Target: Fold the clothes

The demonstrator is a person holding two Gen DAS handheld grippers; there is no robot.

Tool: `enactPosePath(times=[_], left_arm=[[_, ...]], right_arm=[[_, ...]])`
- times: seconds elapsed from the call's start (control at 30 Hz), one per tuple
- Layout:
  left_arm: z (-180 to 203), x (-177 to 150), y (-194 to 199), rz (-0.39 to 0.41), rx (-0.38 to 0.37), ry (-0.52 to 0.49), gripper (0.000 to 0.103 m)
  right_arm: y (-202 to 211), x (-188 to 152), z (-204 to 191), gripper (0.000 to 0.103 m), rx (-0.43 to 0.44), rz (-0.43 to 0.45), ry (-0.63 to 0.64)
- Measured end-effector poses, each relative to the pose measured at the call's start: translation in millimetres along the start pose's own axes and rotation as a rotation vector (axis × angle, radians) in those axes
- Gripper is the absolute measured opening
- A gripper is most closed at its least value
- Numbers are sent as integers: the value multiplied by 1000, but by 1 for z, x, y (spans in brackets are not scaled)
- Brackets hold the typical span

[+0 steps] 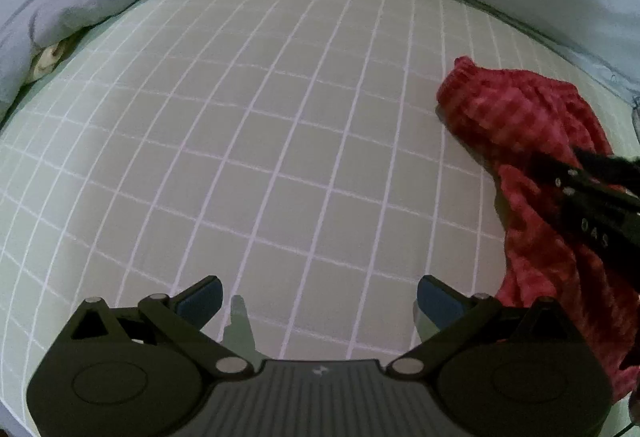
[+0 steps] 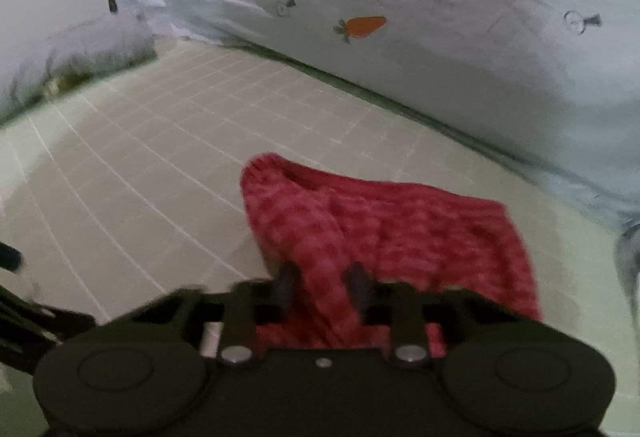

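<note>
The red garment (image 2: 384, 237) lies bunched at lower centre of the right wrist view, pinched between the right gripper's (image 2: 322, 279) fingers. The left gripper (image 1: 320, 301) hangs wide apart over the checked sheet (image 1: 260, 117), holding nothing. I'd spread the cloth flat first.
</note>
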State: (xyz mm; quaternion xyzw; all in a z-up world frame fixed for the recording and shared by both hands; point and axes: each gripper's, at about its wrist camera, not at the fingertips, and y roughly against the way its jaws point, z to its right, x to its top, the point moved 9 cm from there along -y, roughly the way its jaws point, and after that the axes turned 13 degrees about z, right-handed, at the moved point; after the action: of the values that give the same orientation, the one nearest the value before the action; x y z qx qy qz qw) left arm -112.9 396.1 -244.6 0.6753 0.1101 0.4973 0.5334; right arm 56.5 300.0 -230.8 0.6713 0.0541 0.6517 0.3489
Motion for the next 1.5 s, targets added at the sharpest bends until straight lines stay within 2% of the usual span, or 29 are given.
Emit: enactPosePath(times=[0.03, 0.07, 0.13, 0.27, 0.33, 0.4, 0.47, 0.57, 0.6, 0.63, 0.67, 0.83, 0.97, 1.13, 1.23, 1.3, 1.33, 1.4, 1.5], left_arm=[[1, 2, -2, 0, -3, -1, 102], [2, 4, -3, 1, -6, -2, 102], [5, 10, -7, 11, -20, -3, 102], [14, 24, -13, 30, -35, -9, 102], [21, 32, -14, 50, -42, -16, 102], [28, 39, -14, 66, -46, -28, 102], [36, 43, -15, 74, -46, -40, 102], [47, 42, -17, 66, -53, -61, 102], [50, 40, -18, 60, -56, -69, 102], [53, 37, -18, 54, -58, -78, 102], [56, 35, -19, 48, -60, -86, 102], [69, 17, -18, 15, -74, -129, 102], [78, 1, -12, 3, -82, -184, 102], [87, -18, 1, -4, -84, -254, 102], [90, -25, 12, 3, -81, -285, 102], [90, -27, 20, 18, -82, -294, 102], [90, -28, 24, 26, -82, -296, 102], [88, -29, 32, 41, -84, -290, 102], [86, -28, 41, 59, -83, -271, 102]], right_arm=[[1, 3, 2, 3, 18, 16, -24], [3, 6, 4, 1, 37, 33, -51], [8, 16, 13, 1, 90, 78, -122], [11, 34, 53, 1, 107, 154, -321], [4, 38, 93, 1, 71, 192, -487], [-5, 30, 141, 3, -7, 205, -657], [-15, 13, 178, 12, -116, 169, -719], [-13, -15, 210, 22, -253, 91, -717], [-5, -22, 207, 25, -251, 81, -713], [2, -29, 204, 34, -248, 71, -709], [9, -36, 201, 38, -245, 61, -705], [47, -72, 184, 38, -229, 8, -681], [73, -102, 151, 38, -188, -61, -620], [89, -121, 126, 34, -191, -75, -602], [87, -118, 123, 32, -207, -90, -529], [86, -118, 124, 17, -201, -98, -516], [87, -119, 124, 1, -198, -99, -521], [95, -119, 125, 1, -196, -82, -535], [123, -108, 130, 1, -241, -2, -535]])
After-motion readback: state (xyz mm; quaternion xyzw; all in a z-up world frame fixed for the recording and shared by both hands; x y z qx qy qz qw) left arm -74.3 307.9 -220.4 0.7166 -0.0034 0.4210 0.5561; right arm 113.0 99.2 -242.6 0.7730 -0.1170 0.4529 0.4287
